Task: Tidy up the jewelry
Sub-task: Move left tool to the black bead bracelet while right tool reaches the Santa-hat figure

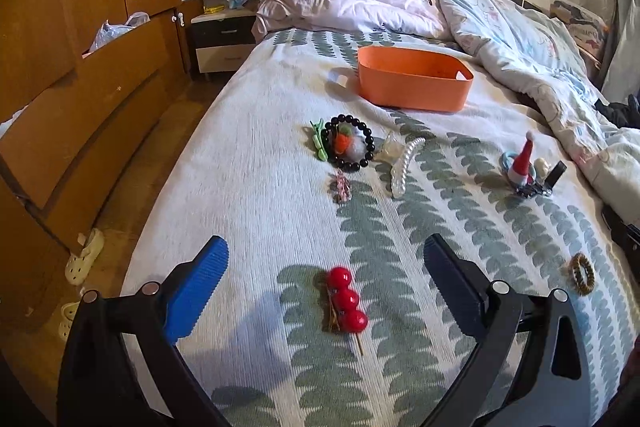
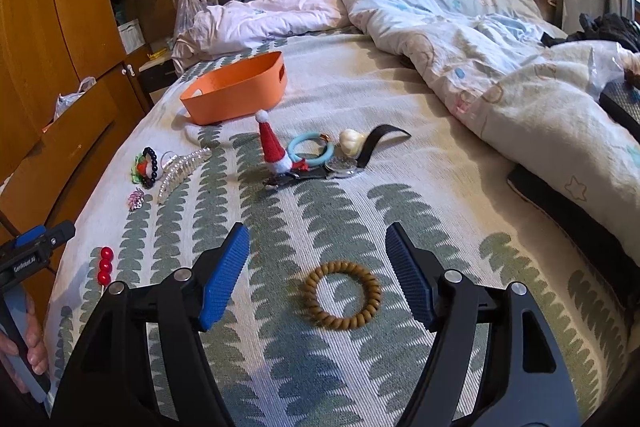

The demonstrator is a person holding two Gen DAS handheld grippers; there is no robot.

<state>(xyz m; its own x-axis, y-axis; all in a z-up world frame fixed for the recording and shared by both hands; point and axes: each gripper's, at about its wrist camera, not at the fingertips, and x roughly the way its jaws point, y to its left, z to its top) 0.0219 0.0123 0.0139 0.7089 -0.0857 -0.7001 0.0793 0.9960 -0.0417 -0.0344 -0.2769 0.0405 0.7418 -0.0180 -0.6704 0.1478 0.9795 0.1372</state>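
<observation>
Jaws wide apart on both grippers, nothing betw. the pads touching them. Left gripper (image 1: 326,255) hangs over the bed w/ the red bead pin (image 1: 346,301) lying on the bedspread (image 1: 248,163) betw. its fingers, not gripped. Right gripper (image 2: 318,247) same deal: brown coil hair tie (image 2: 341,294) flat on the bedspread betw. its fingers, untouched. Farther up the bed: orange bin (image 1: 414,79), upright. Near it, black bead bracelet (image 1: 349,142) around a small fuzzy toy, green clip just beside, pearl claw clip (image 1: 405,167) to the right. Well apart to the right, santa-hat clip (image 2: 274,147) by a blue ring (image 2: 311,146) and a watch (image 2: 345,166).
</observation>
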